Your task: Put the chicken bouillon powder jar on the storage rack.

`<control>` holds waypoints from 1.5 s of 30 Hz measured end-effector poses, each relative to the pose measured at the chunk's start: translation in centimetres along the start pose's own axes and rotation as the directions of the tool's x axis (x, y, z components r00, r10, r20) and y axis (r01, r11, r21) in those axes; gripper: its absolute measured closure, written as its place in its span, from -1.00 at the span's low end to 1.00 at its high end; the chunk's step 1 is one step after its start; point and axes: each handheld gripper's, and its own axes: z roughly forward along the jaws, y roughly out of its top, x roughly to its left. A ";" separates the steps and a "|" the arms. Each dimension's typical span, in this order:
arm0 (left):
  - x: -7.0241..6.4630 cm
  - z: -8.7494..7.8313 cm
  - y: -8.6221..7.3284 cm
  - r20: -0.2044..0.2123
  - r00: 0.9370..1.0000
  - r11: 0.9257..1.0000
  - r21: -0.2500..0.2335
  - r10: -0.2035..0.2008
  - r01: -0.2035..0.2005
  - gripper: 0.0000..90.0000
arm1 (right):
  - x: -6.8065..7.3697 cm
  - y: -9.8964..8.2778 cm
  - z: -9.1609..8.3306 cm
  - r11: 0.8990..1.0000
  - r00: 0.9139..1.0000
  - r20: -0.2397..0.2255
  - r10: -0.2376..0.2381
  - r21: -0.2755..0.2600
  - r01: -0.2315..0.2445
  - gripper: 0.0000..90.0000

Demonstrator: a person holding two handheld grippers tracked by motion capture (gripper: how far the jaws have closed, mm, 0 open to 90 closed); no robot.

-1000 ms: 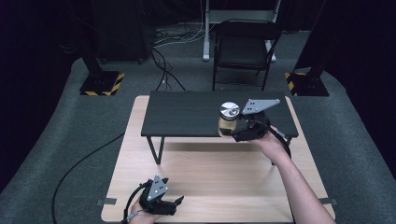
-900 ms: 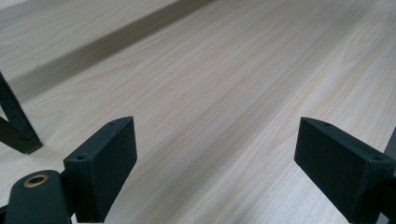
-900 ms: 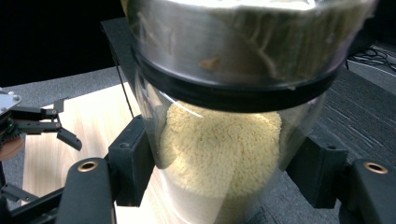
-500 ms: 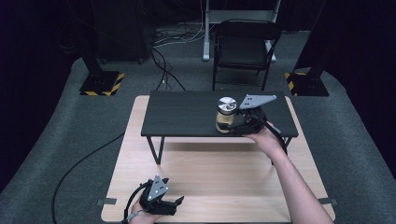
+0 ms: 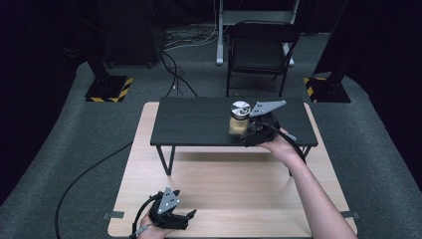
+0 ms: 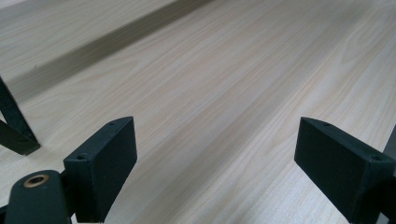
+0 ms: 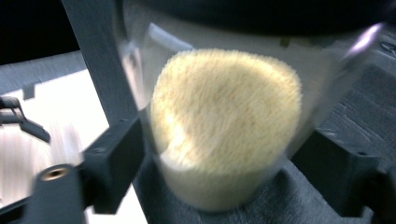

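Opening just now, the right gripper (image 5: 247, 133) has its jaws apart around the jar (image 5: 239, 119), which stands on the dark shelf (image 5: 194, 122). Low on the counter (image 5: 239, 199), the left gripper (image 5: 186, 217) rests with jaws wide apart, nothing between them.

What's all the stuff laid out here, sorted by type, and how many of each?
Jars: 1, the jar of yellowish grains with a silver lid
Hand-held grippers: 2, left gripper and right gripper
Tables: 2, the black raised shelf and the light wooden table
Chairs: 1, the black folding chair
Total: 6
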 end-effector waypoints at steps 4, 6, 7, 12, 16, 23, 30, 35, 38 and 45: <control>0.0 0.0 0.0 -0.001 1.000 1.000 0.001 -0.003 0.003 -0.71 | 0.6 -2.0 -1.2 0.991 1.000 0.010 0.004 -0.132 -0.002 -0.69; 0.0 0.0 0.0 0.000 1.000 1.000 0.002 -0.001 0.001 -0.71 | 1.5 -1.7 -1.9 0.993 0.998 0.056 -0.028 -0.109 0.035 -0.70; 0.0 0.0 0.0 0.001 1.000 1.000 0.002 0.001 -0.001 -0.71 | 1.7 -1.7 -2.4 0.993 0.998 0.058 -0.035 -0.108 0.041 -0.70; 0.0 0.1 0.1 0.000 1.000 1.000 0.004 0.001 -0.001 -0.71 | 3.0 -3.0 -5.0 0.986 0.994 0.052 -0.091 -0.132 0.097 -0.72; -0.1 0.1 0.1 -0.002 1.000 1.000 0.005 0.005 -0.005 -0.71 | 4.3 -5.2 -7.0 0.982 0.992 0.038 -0.123 -0.142 0.128 -0.73; -0.1 0.1 0.1 -0.004 1.000 1.000 0.007 -0.002 0.002 -0.71 | 6.3 -10.8 -8.8 0.981 0.992 0.041 -0.122 -0.148 0.126 -0.74; -0.2 0.1 0.0 -0.010 1.000 1.000 0.006 -0.003 0.003 -0.71 | 8.3 -16.3 -9.4 0.982 0.991 0.077 -0.106 -0.146 0.117 -0.76; -0.2 0.1 0.0 -0.011 1.000 1.000 0.005 0.000 0.000 -0.71 | 9.2 -19.4 -9.0 0.987 0.993 0.086 -0.076 -0.136 0.087 -0.75; -0.2 0.1 0.0 -0.009 1.000 1.000 0.006 -0.003 0.004 -0.71 | 9.5 -20.7 -8.7 0.991 0.994 0.094 -0.055 -0.119 0.066 -0.75; -0.2 0.1 0.1 -0.010 1.000 1.000 0.009 -0.004 0.004 -0.71 | 10.3 -23.5 -7.8 0.996 0.993 0.106 -0.045 -0.075 0.053 -0.75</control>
